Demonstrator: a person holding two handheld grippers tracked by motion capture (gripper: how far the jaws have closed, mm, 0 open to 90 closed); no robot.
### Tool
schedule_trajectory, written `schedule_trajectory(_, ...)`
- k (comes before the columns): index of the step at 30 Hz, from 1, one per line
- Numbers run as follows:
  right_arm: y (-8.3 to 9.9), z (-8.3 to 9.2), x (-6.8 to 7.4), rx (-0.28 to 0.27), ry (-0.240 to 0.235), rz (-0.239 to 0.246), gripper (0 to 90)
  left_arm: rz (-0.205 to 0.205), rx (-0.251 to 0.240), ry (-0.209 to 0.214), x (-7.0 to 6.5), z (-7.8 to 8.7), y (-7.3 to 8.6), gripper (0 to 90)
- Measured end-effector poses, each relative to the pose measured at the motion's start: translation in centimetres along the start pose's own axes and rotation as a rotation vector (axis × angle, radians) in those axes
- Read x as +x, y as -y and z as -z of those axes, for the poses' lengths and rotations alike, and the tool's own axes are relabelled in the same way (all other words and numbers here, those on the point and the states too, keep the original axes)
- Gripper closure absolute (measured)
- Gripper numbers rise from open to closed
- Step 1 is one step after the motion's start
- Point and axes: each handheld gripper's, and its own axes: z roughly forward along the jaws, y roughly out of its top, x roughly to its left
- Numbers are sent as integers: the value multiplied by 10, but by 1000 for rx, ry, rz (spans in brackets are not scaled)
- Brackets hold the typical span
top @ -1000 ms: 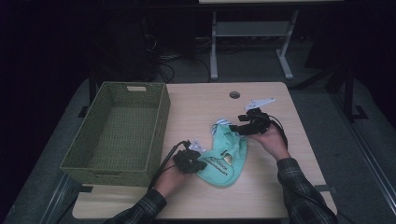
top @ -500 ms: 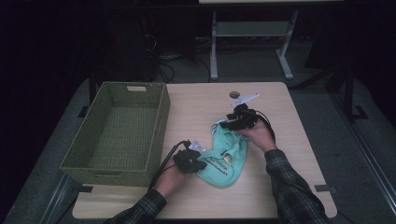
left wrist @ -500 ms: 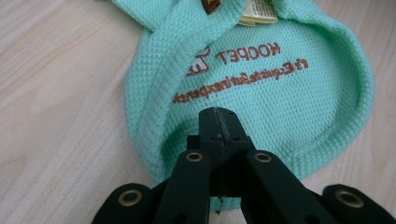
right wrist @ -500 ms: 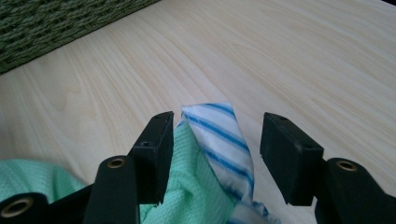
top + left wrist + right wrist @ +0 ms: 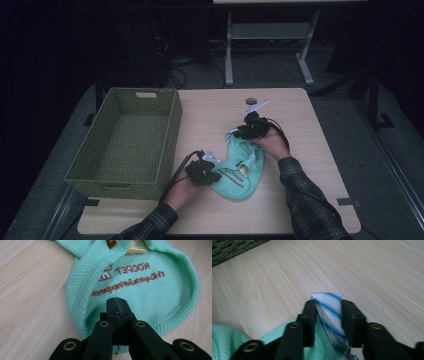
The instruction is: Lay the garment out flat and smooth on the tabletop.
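Right claw [image 5: 248,131] nearer basket [image 5: 125,140] — striped cloth [image 5: 329,305] between.

- The high view looks forward and down from above the person's side, taking in the whole pale wooden table [image 5: 300,130] and the dark floor beyond.
- The left gripper view sits very near, facing along its jaws onto the mint-green knitted cloth [image 5: 155,290].
- The right gripper view, equally near, faces across bare tabletop; all three views share that cloth.
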Motion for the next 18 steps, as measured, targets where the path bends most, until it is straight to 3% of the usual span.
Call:
schedule_trajectory(5, 1, 3, -3, -15, 19, -6, 786, 3, -2, -2, -1, 0, 0, 897)
schedule_trajectory(12, -3, 14, -14, -54, 84, -33, 797, 4, -2, 0, -1, 0, 0, 898)
schedule_trajectory(18, -2, 13, -24, -57, 121, -57, 797, 3, 3, -7, -2, 1, 1, 898)
